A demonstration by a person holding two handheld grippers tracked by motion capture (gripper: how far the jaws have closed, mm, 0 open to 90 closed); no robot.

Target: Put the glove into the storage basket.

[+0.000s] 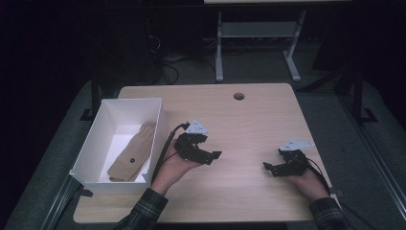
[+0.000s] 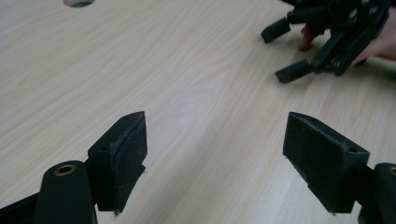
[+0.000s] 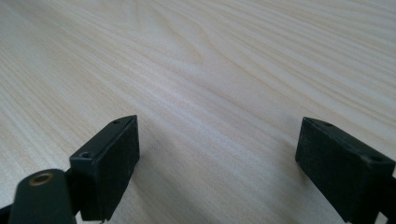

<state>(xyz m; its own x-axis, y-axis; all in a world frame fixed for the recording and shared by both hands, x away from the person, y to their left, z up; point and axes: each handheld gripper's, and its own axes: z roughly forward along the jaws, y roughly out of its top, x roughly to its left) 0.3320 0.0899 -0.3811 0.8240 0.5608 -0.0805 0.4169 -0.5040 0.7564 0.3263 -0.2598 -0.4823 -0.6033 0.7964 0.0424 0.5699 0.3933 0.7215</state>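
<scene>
Tan glove [image 1: 132,153] lies flat inside white box [image 1: 86,155] at worktop [image 1: 239,124] left edge; long axis runs near-to-far, leaning slightly right at the far end; left claw [image 1: 210,156] just right of box, jaws spread, empty; right claw [image 1: 271,167] well apart, jaws spread, empty.

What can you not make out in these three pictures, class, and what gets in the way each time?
- The tan folded cloth in the white box, high view: its near end sits behind the box's front wall, and the small dark spot on it is too small to identify.
- The room beyond the table, high view: too dark.
- The person, high view: cut off at the sleeves by the bottom edge.
</scene>
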